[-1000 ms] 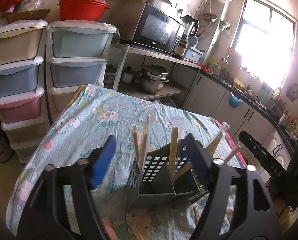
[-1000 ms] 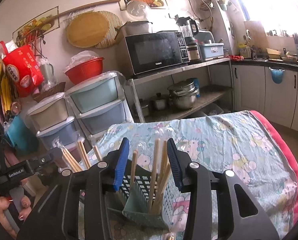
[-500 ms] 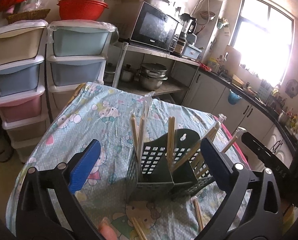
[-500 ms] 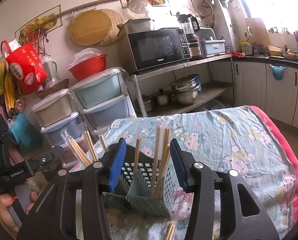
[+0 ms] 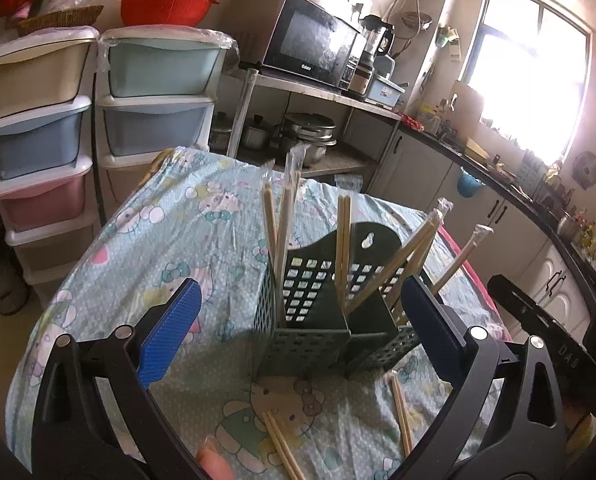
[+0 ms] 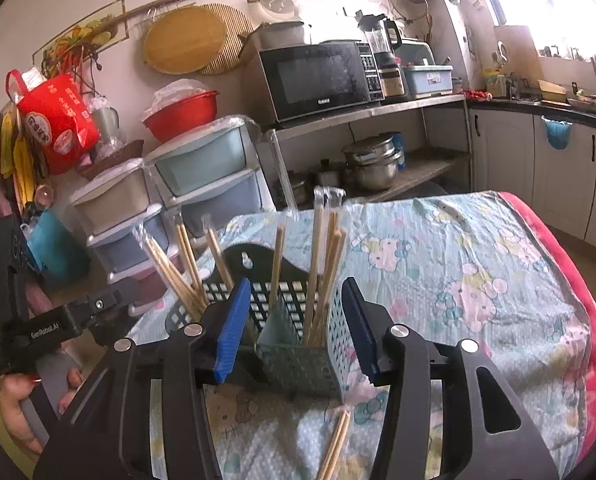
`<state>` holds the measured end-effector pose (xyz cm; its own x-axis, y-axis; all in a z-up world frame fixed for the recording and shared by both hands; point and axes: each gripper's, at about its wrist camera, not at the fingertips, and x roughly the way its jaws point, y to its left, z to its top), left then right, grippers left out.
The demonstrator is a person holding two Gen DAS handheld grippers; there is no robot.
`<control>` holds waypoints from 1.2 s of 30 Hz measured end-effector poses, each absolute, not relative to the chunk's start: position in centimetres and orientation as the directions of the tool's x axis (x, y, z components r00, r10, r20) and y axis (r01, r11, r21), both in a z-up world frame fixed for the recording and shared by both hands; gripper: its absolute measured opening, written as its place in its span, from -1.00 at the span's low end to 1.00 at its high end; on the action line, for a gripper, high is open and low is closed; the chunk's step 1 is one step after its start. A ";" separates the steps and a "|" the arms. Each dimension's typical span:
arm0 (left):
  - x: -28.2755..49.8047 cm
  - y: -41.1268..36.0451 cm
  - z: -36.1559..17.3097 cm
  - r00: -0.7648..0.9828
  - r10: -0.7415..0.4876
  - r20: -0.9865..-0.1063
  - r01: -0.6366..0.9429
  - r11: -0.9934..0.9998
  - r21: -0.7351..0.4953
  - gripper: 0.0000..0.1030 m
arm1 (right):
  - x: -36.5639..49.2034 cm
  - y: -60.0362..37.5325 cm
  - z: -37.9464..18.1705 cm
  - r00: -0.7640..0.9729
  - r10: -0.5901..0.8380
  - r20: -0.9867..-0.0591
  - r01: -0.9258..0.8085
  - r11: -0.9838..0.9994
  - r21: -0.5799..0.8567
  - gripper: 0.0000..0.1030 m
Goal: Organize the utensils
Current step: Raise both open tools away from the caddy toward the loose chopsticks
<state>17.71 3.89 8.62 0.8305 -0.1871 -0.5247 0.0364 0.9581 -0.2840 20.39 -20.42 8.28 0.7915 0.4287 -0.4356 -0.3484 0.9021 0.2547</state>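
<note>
Since a second ago my left claw [image 5: 298,336] has sprung wide and its blue pads have let go of the utensil caddy [image 5: 330,312].

Both pads now stand clear of the caddy's walls, one at 9 o'clock and one at 3 o'clock of it, nothing pressed. My right claw [image 6: 293,324] is partly apart, blue pads flanking the caddy's near compartment without clearly pressing it (whether they graze the mesh I cannot tell). The caddy stands upright on the cartoon-print cloth over the surface [image 5: 169,232], wrapped chopsticks [image 5: 344,248] leaning out of its compartments. Loose chopsticks [image 5: 281,444] lie on the cloth at 6 o'clock of the caddy. The microwave [image 6: 318,76] sits on the shelf at 12 o'clock.
</note>
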 end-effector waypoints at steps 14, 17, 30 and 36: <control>16.3 3.6 6.2 0.802 -0.192 -0.566 0.026 0.957 -0.288 0.79 | 19.0 -21.0 5.9 0.752 0.431 -0.498 -0.341 0.902 0.267 -0.10; 16.2 3.6 5.7 0.794 -0.194 -0.576 0.022 0.956 -0.291 0.79 | 18.9 -21.1 5.3 0.744 0.430 -0.511 -0.337 0.902 0.270 -0.10; 15.9 3.0 3.4 0.755 -0.205 -0.623 0.027 0.959 -0.282 0.79 | 18.4 -21.0 3.2 0.703 0.432 -0.565 -0.340 0.902 0.267 -0.09; 15.9 2.8 2.2 0.734 -0.209 -0.646 0.027 0.960 -0.280 0.79 | 18.4 -20.9 2.2 0.681 0.428 -0.594 -0.340 0.903 0.262 -0.09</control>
